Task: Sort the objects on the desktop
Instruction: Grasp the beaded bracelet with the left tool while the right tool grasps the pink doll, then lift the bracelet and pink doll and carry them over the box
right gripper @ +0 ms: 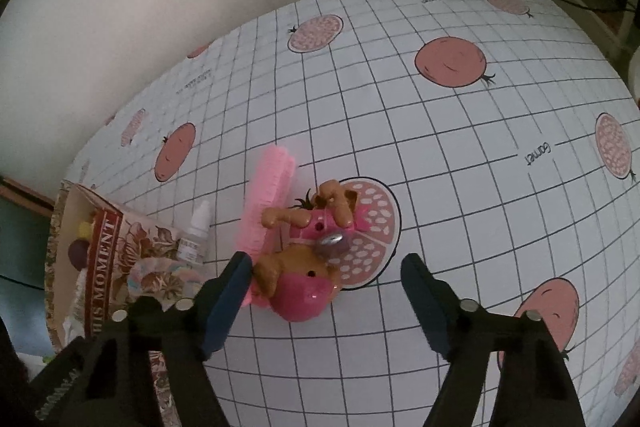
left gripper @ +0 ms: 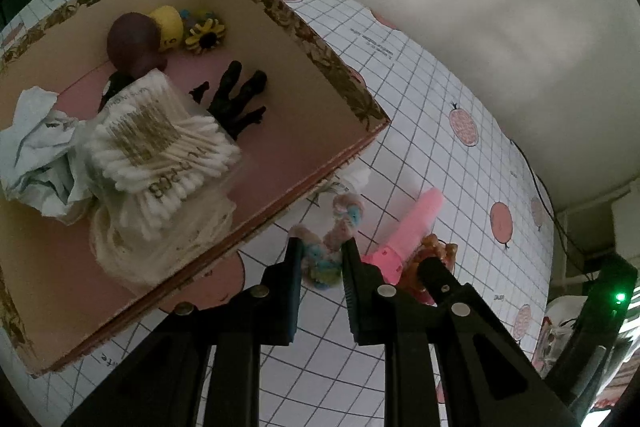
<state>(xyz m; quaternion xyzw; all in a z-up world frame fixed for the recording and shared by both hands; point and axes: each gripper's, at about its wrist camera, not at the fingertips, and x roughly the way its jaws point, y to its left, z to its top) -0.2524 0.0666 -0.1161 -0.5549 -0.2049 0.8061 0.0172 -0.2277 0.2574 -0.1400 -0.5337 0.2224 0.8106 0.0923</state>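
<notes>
I had the open patterned cardboard box point(left gripper: 224, 99) filling the upper left of the left wrist view, on the grid-printed white tablecloth point(left gripper: 420, 115). Inside it, a clear pack of white cotton swabs point(left gripper: 160, 147) sat at centre, crumpled pale blue paper point(left gripper: 36, 151) to its left, a black plastic figure point(left gripper: 240, 99) to its right, and a dark maroon ball point(left gripper: 134, 41) behind it. Below the box's right corner lay a fluffy pastel scrunchie point(left gripper: 336, 239), then a pink plastic comb point(left gripper: 408, 231) to its right. In the right wrist view, a brown and pink toy dog point(right gripper: 308, 247) lay right of the comb point(right gripper: 268, 203), centre frame; a small white dropper bottle point(right gripper: 196, 235) stood left of it, beside the box point(right gripper: 108, 247).
</notes>
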